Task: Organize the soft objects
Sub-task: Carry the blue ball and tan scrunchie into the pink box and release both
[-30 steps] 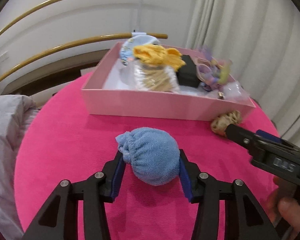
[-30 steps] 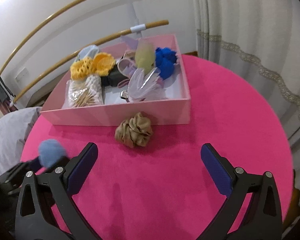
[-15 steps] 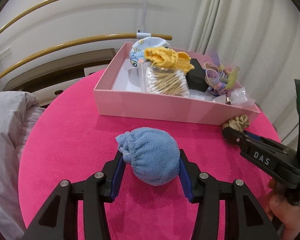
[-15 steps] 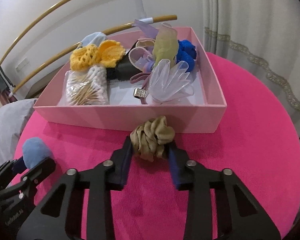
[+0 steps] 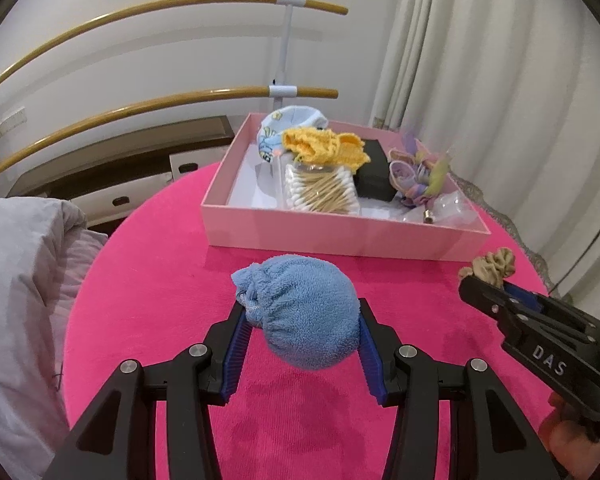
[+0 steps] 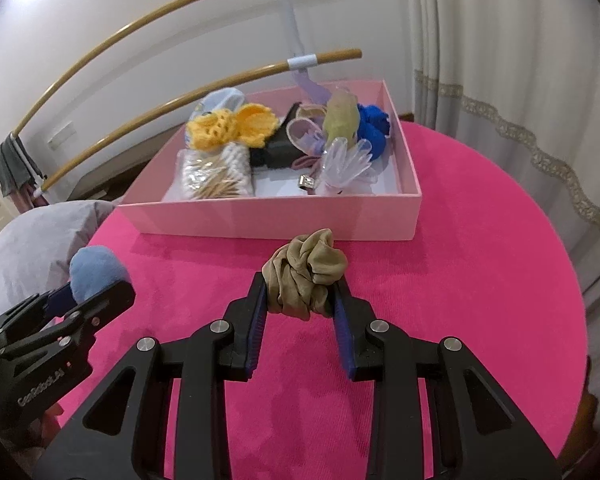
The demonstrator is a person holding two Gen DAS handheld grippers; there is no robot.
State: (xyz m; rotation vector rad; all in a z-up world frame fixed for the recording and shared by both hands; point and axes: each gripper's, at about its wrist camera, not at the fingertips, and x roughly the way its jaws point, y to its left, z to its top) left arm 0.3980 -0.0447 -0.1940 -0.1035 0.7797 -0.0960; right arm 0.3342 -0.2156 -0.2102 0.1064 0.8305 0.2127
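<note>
the round pink tablecloth [image 6: 480, 240] is carrying everything, with pale curtains [image 5: 500, 80] hanging behind it. the pink box [image 6: 268, 220] is sitting beyond both tools, its long side facing them, already holding 1 heap of small items. the left gripper [image 5: 300, 332] is clenching the blue terry pouch [image 5: 300, 312], held just above the cloth. the right gripper [image 6: 302, 292] is squeezing the tan scrunchie [image 6: 306, 270] and is sitting nearer the box wall, so it is probably dropping first.
</note>
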